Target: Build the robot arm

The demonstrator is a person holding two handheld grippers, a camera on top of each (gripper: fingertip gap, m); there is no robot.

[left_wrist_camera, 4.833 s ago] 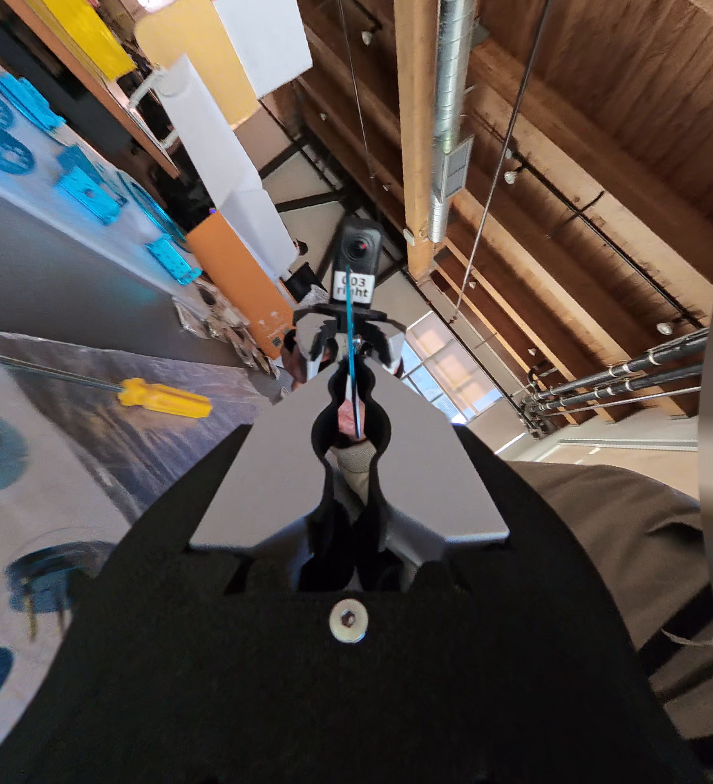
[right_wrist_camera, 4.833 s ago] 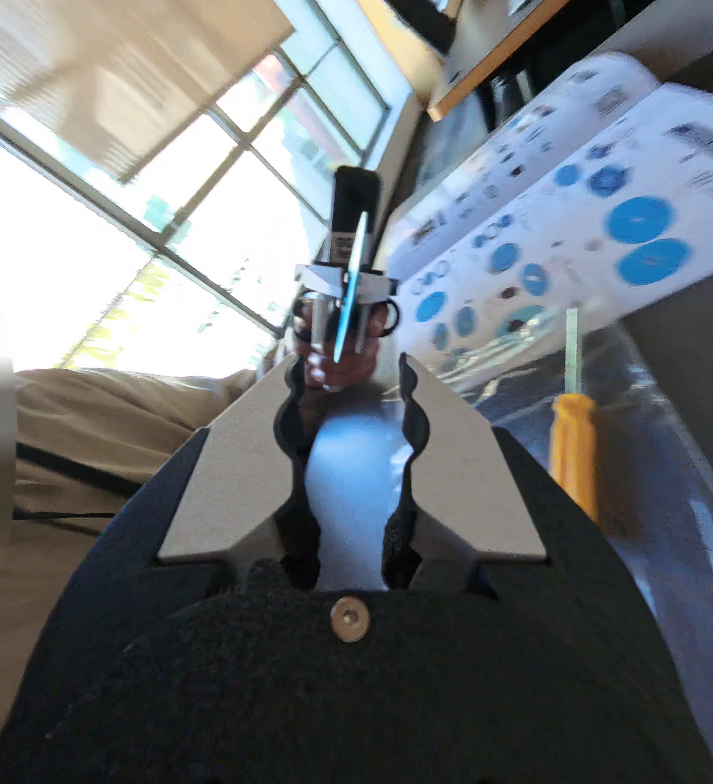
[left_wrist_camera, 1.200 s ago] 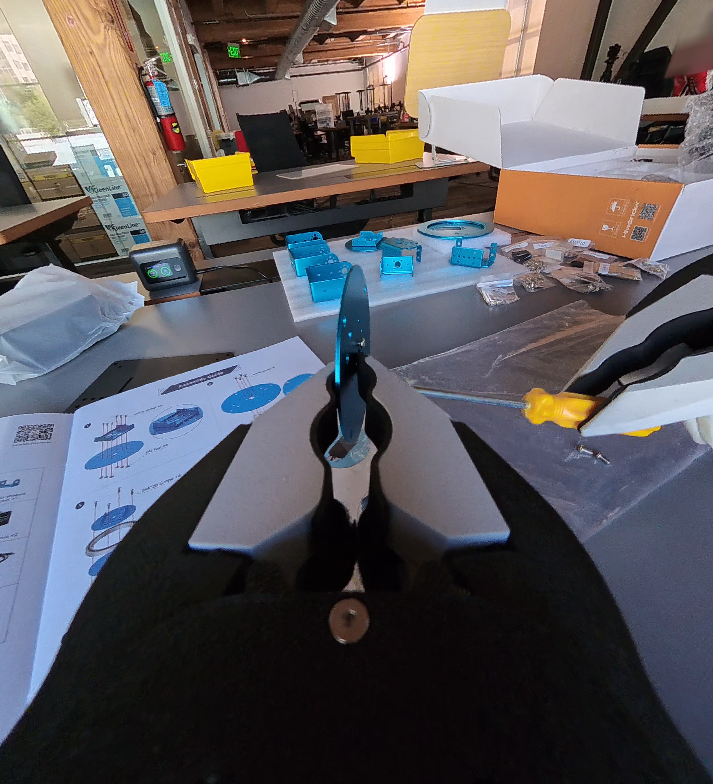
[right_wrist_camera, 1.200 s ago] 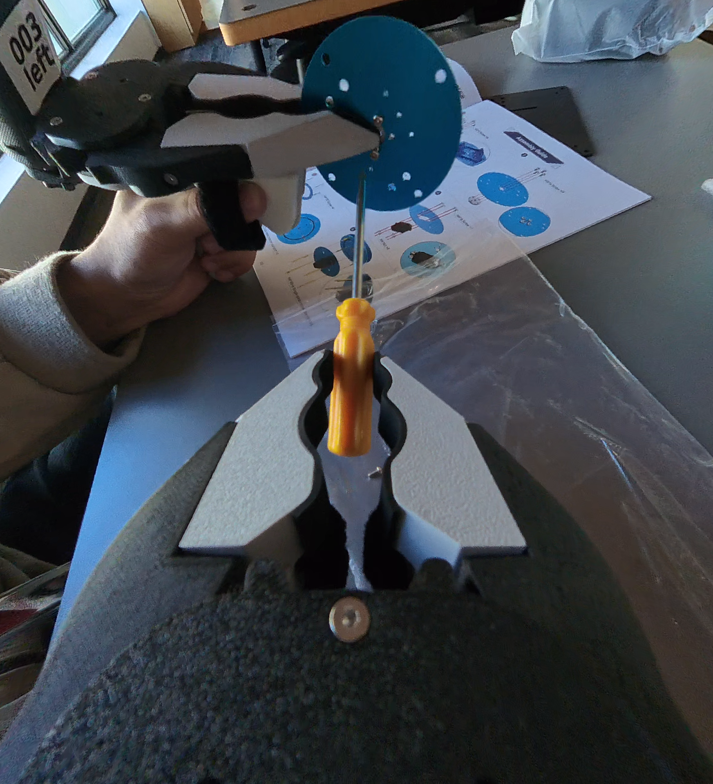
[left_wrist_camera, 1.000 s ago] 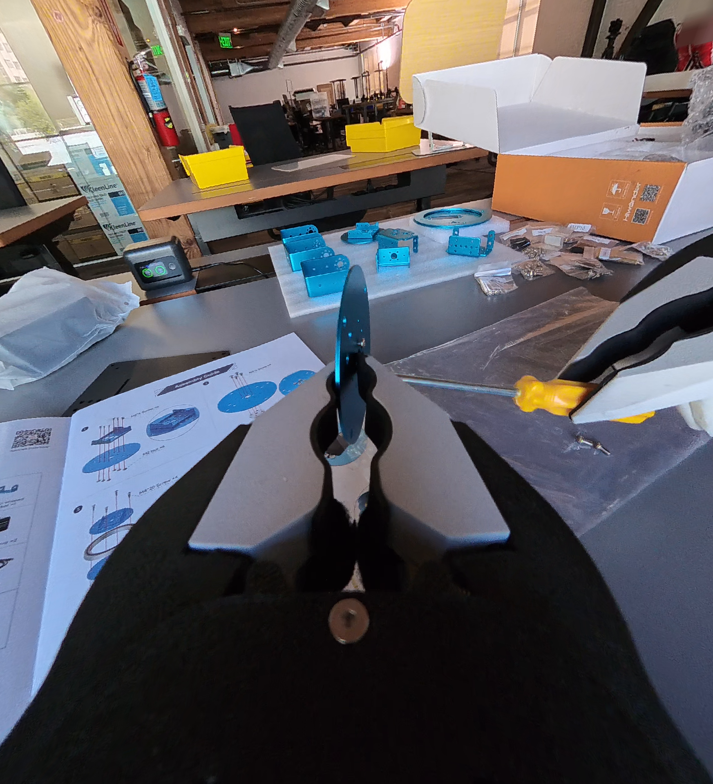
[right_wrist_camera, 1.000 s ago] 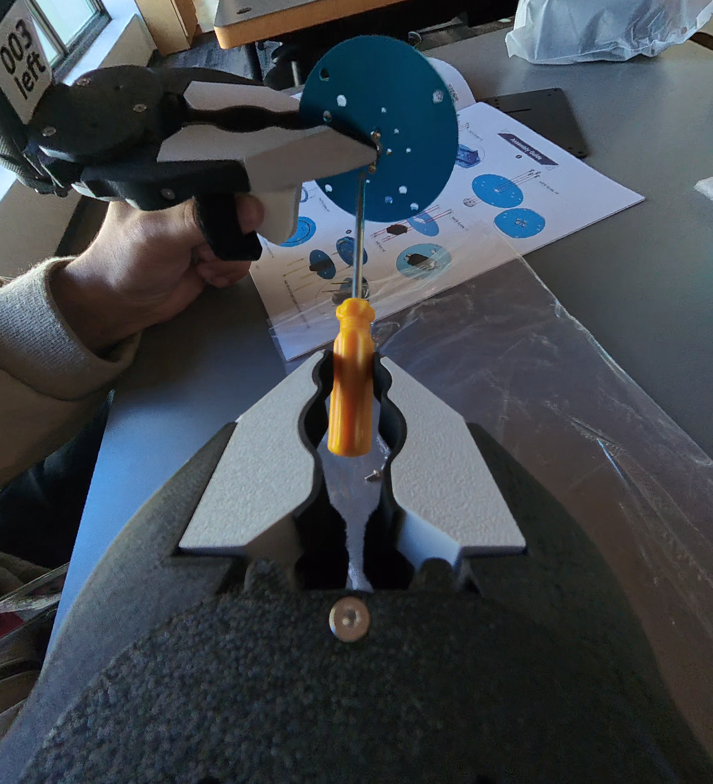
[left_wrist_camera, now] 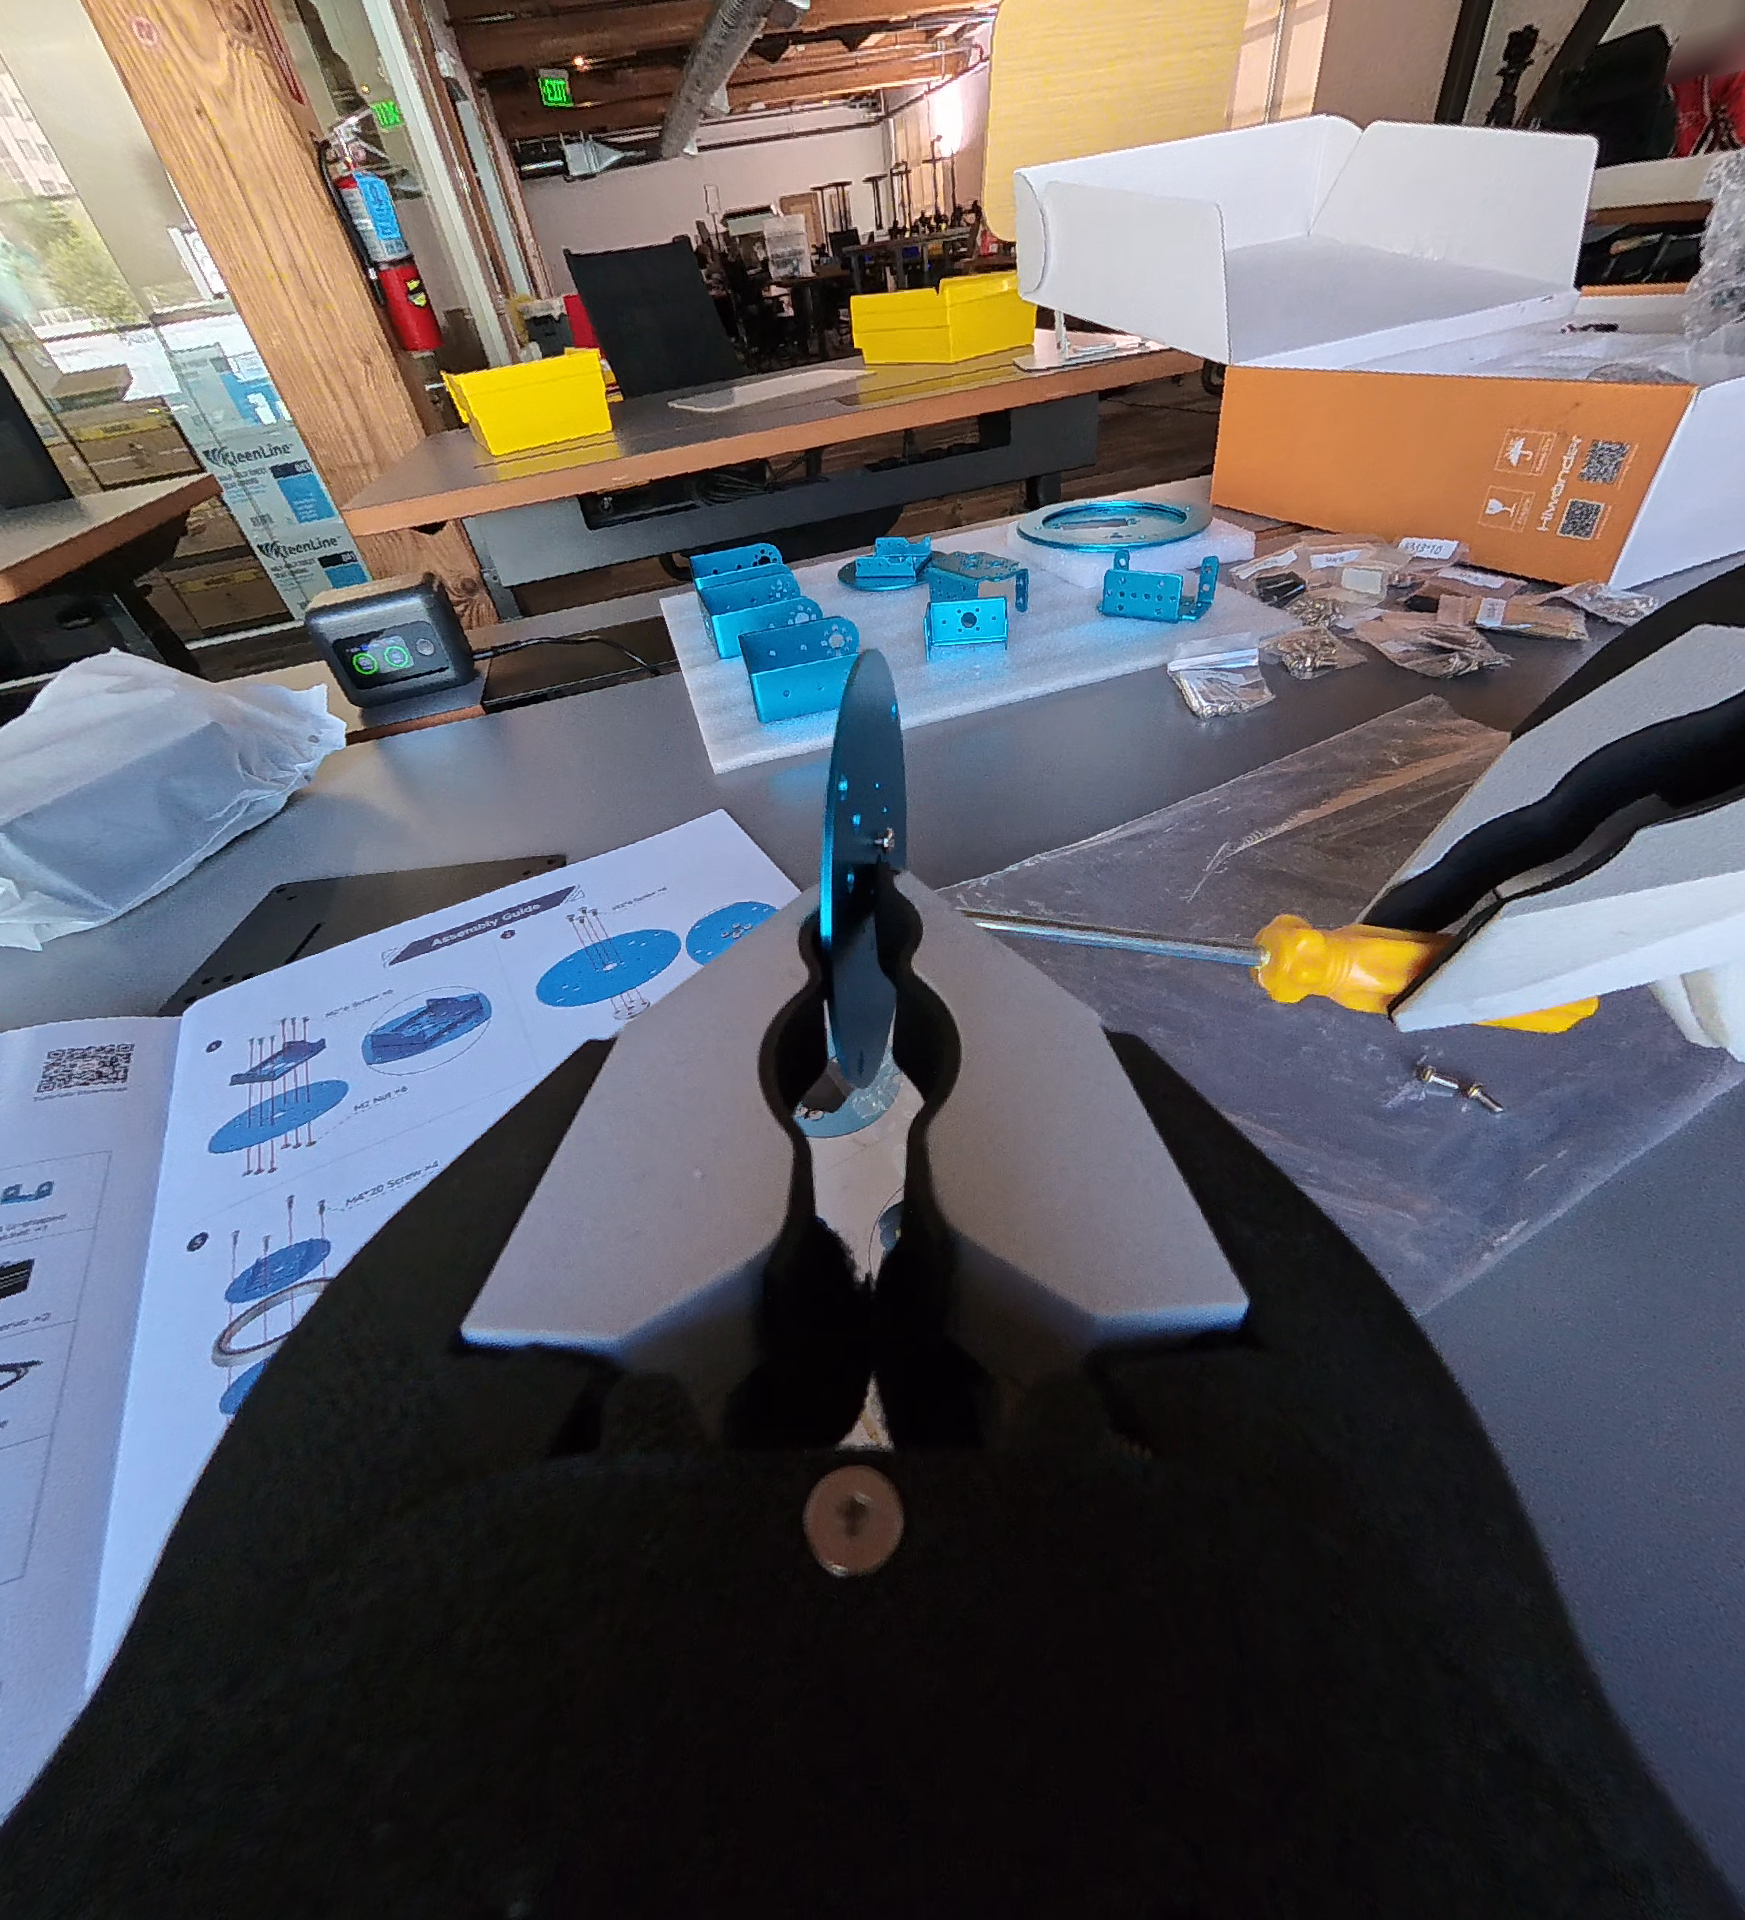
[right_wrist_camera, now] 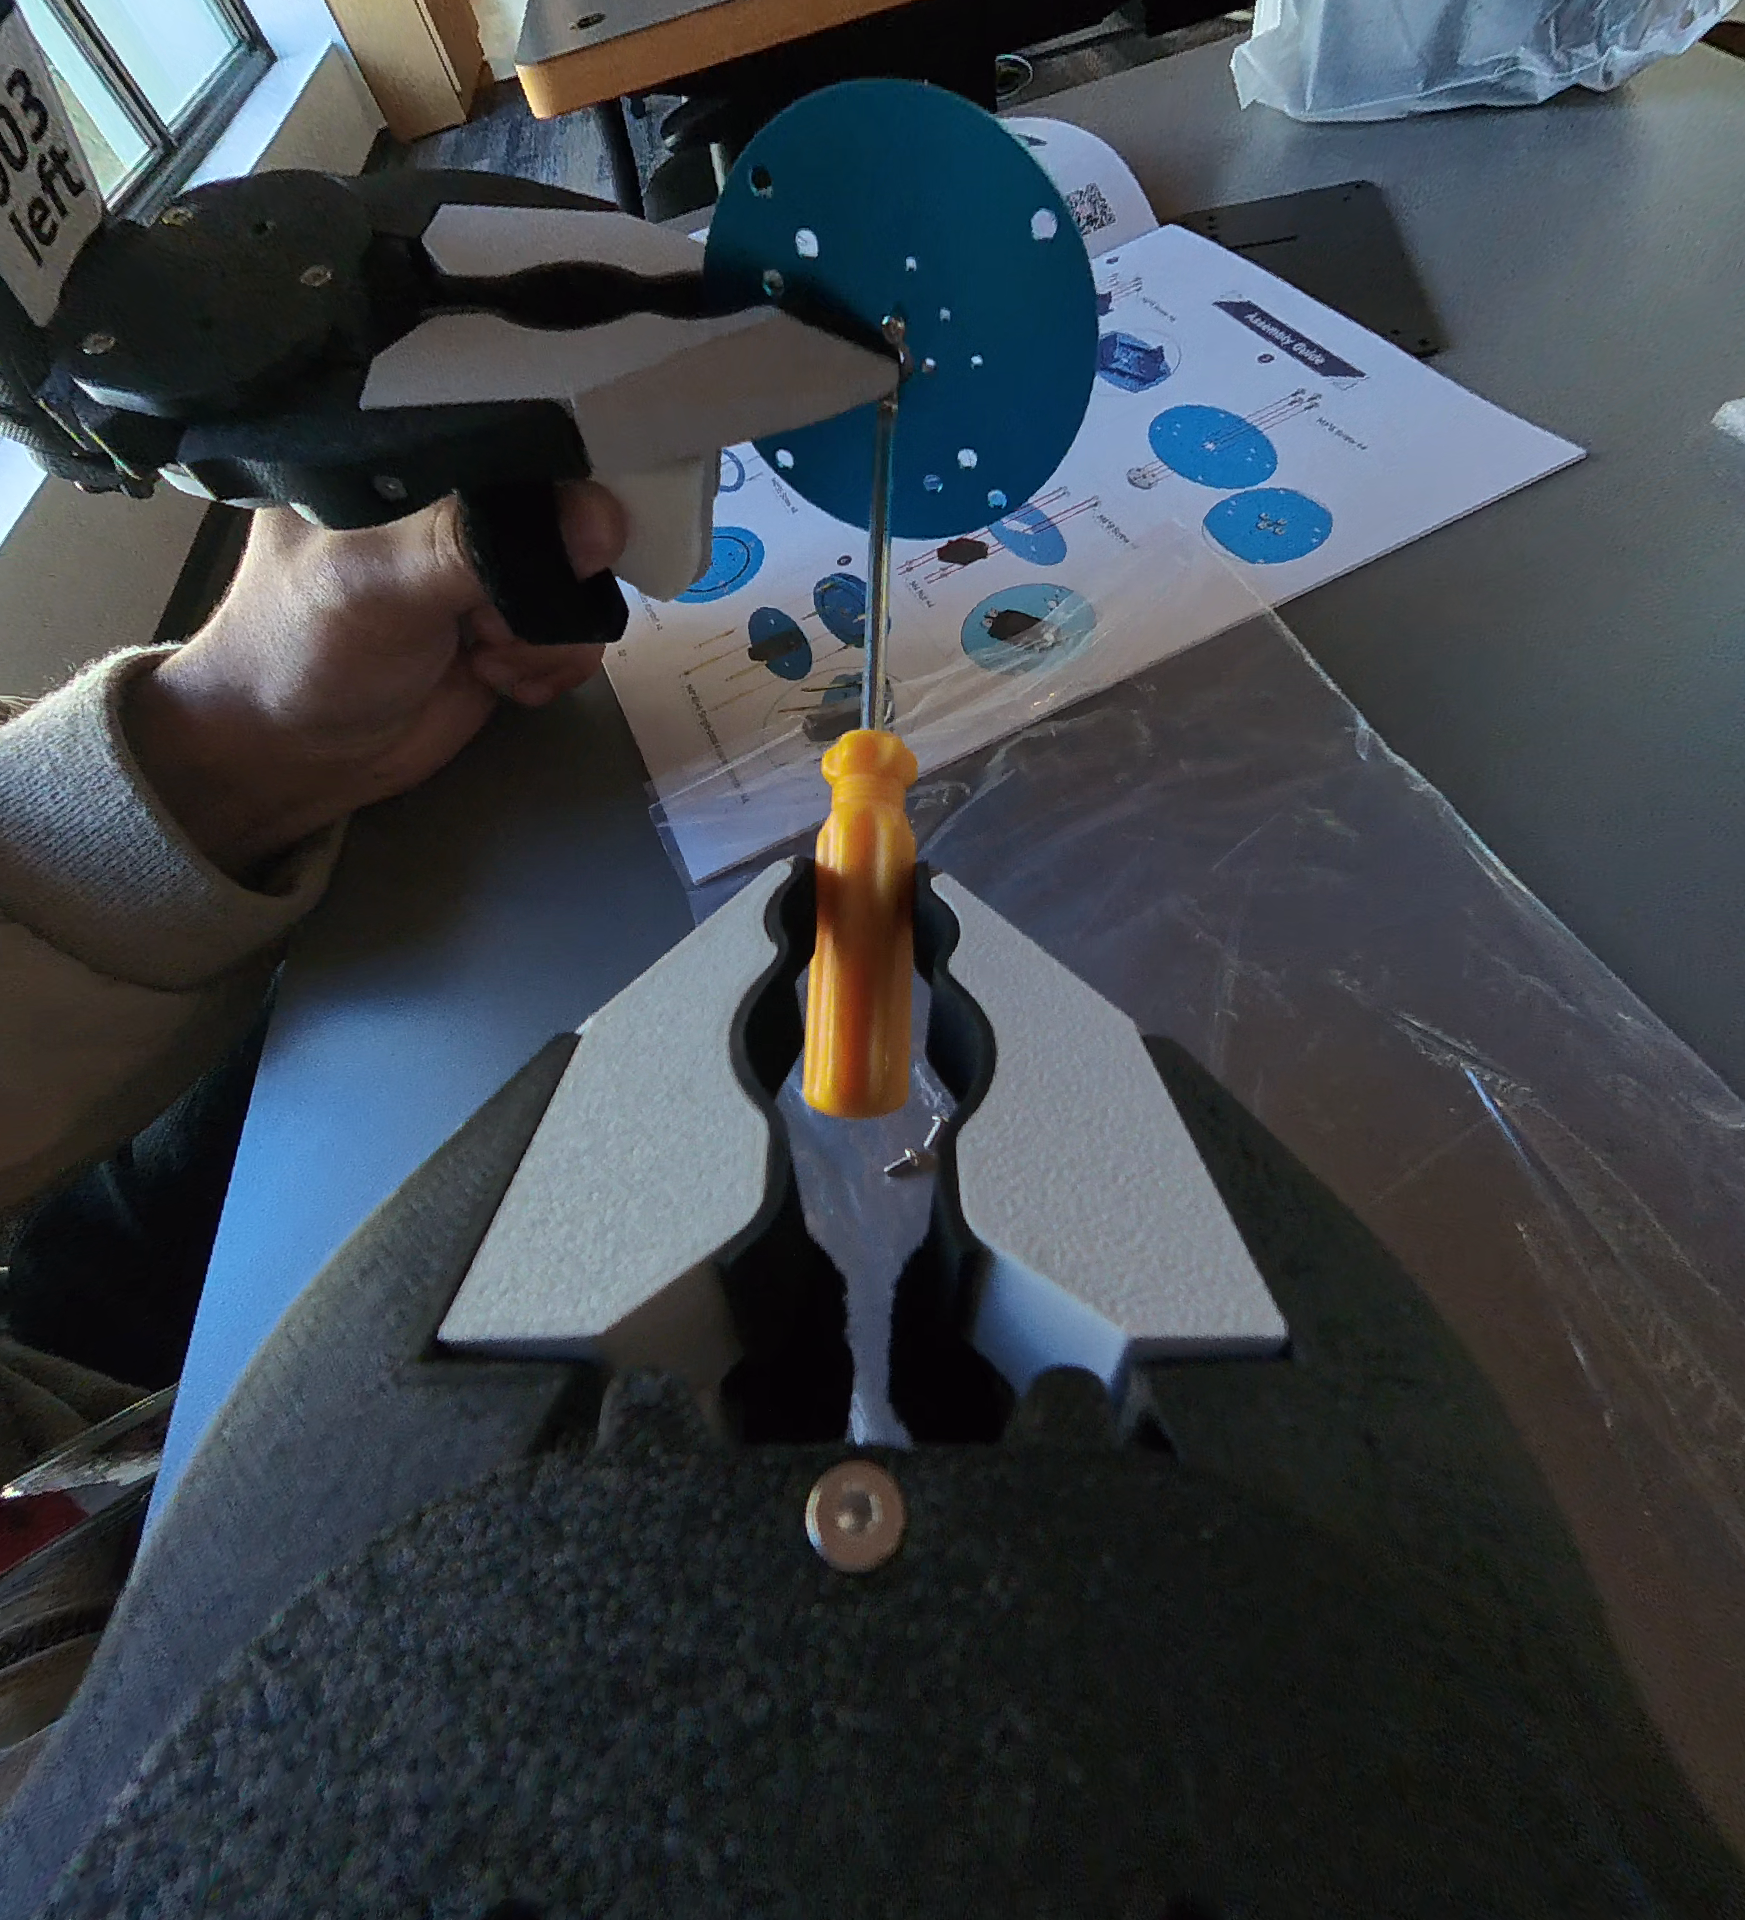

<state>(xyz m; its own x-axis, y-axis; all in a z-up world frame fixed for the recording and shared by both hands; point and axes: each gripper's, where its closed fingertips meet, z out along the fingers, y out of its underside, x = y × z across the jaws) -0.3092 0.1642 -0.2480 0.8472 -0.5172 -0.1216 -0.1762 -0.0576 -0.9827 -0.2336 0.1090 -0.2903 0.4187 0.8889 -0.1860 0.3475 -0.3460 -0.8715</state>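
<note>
Gripping a round blue metal disc with small holes [right_wrist_camera: 904,312] on edge above the open printed instruction booklet [right_wrist_camera: 1263,436], the left gripper [right_wrist_camera: 847,348] is clamped; the right gripper [right_wrist_camera: 863,966] clasps an orange-handled screwdriver [right_wrist_camera: 860,956], tip at a small screw [right_wrist_camera: 892,327] in the disc.
</note>
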